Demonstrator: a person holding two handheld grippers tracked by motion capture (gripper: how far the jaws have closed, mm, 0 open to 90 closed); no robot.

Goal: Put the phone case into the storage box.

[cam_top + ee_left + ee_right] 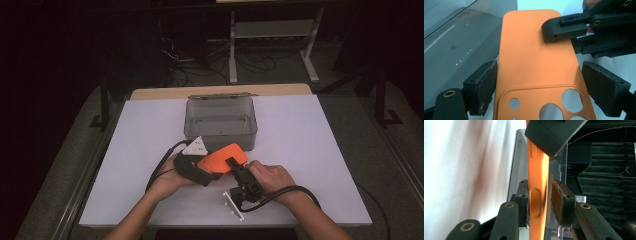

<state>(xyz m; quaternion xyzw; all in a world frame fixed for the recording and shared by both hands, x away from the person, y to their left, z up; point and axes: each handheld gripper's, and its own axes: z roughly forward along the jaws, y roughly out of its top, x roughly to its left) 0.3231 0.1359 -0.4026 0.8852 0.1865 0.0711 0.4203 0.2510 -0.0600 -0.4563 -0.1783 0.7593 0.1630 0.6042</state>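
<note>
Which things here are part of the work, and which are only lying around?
Part of the work:
- orange phone case
- left gripper
- right gripper
- clear plastic box, probably, just behind the case

Lying around:
- small white strip on the table
- metal stand on the floor behind

- High view: the white desk (310, 150) is brightly lit from above; the room around it sinks into near black.
- Left gripper view: small glints dot the clear box (456, 47) wall.
- Right gripper view: the nearest parts look soft and blurred.
</note>
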